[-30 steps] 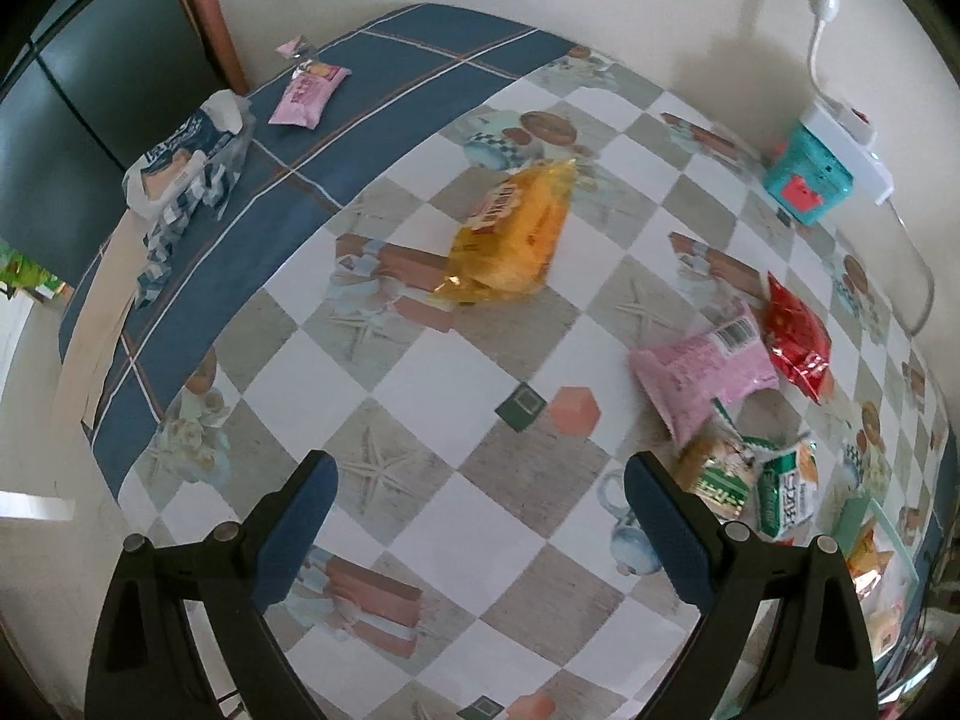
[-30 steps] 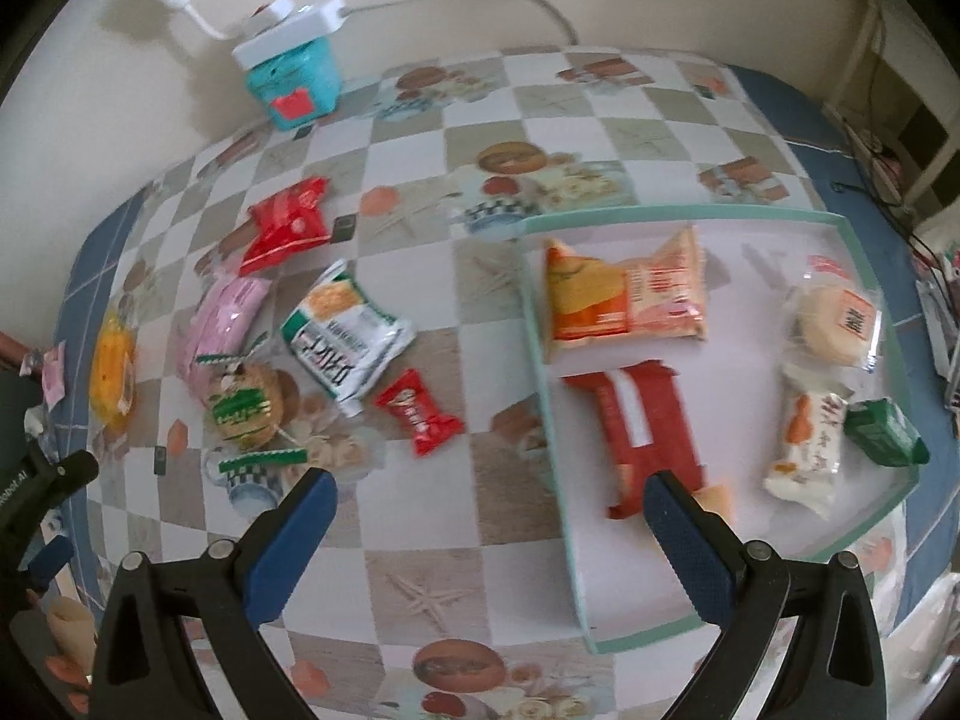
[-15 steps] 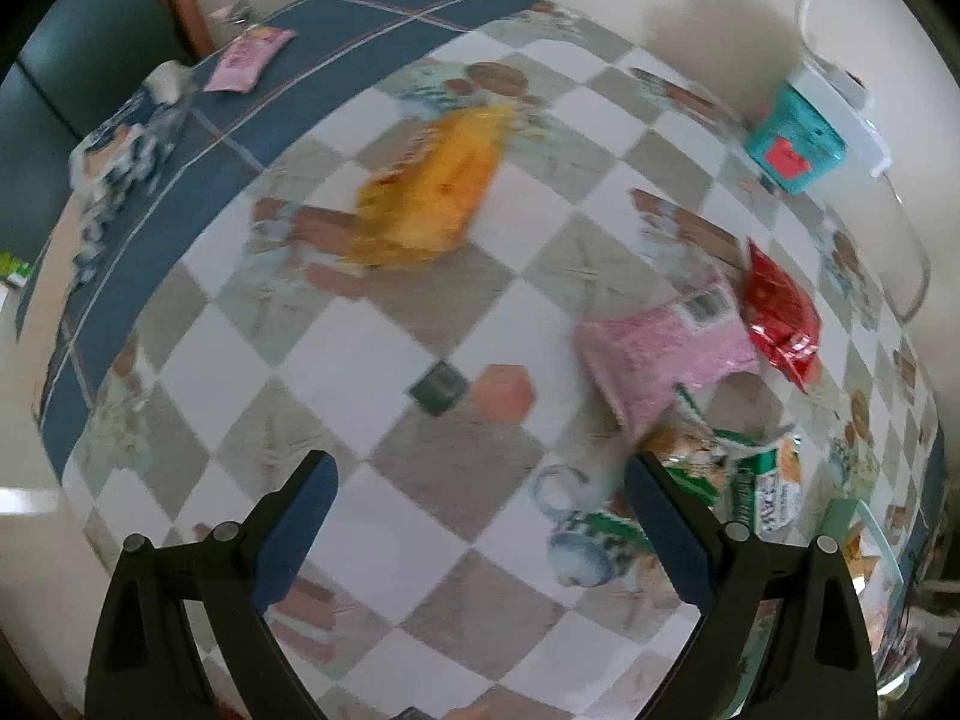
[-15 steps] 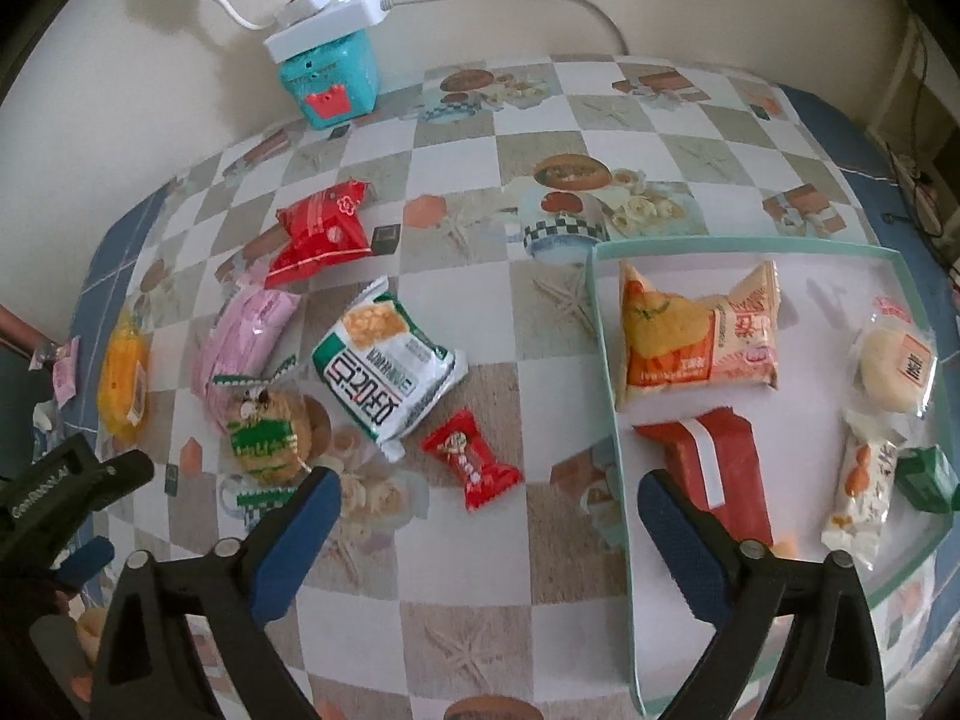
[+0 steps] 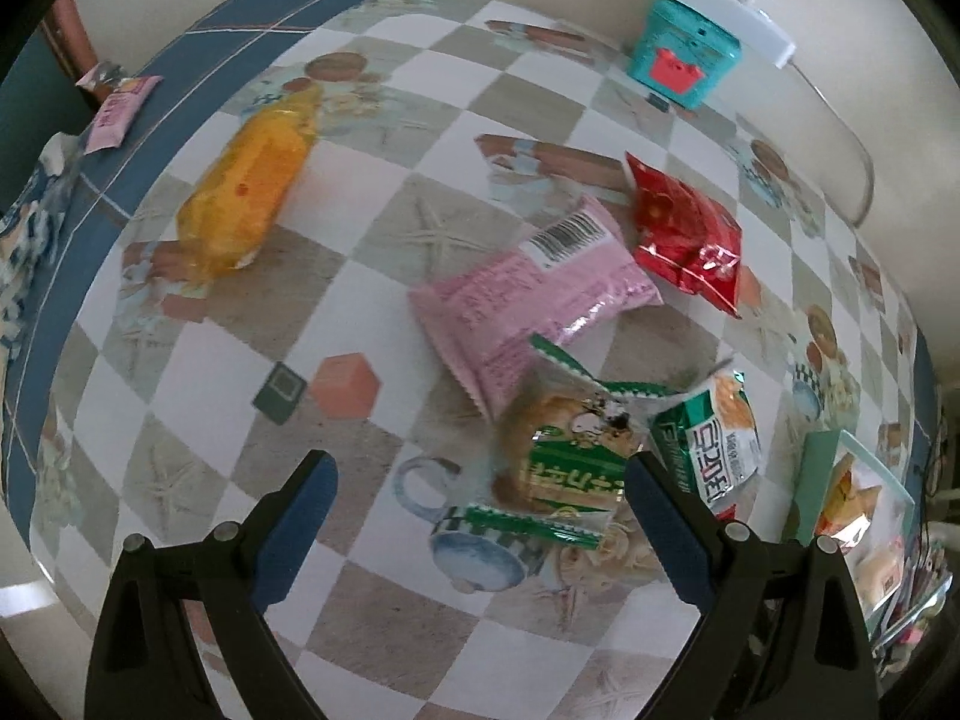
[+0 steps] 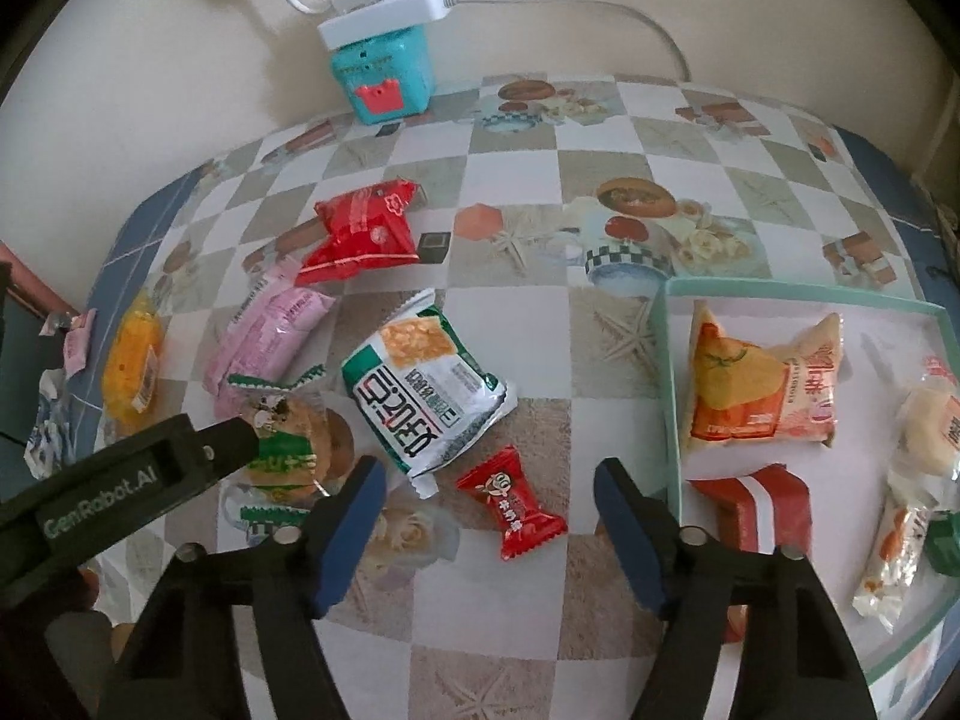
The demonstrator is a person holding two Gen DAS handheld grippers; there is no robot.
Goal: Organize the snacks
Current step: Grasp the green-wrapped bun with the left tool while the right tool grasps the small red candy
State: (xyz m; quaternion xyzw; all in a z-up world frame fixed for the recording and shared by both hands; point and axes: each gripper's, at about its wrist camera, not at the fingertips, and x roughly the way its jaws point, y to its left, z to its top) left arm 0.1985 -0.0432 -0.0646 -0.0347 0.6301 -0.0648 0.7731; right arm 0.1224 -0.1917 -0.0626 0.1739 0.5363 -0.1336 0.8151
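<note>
Loose snacks lie on the checked tablecloth: a yellow pack (image 5: pixel 246 192), a pink pack (image 5: pixel 528 306), a red pack (image 5: pixel 684 234), a green-and-white pack (image 6: pixel 426 396), a clear green-trimmed pastry pack (image 5: pixel 564 456) and a small red candy (image 6: pixel 510 501). My left gripper (image 5: pixel 480 498) is open, with the pastry pack between its fingers near the right one. My right gripper (image 6: pixel 486 528) is open just above the red candy. The mint tray (image 6: pixel 672 372) at the right holds several snacks.
A teal box (image 6: pixel 384 75) with a white power strip (image 6: pixel 384 12) on top stands by the back wall. A small pink sachet (image 5: pixel 117 111) and a crumpled wrapper (image 5: pixel 24 222) lie at the table's blue left edge. The left gripper's arm (image 6: pixel 120 492) crosses the right wrist view.
My left gripper has moved right and forward from the yellow pack to the pastry pack. My right gripper has moved left and lower, from near the tray to over the red candy.
</note>
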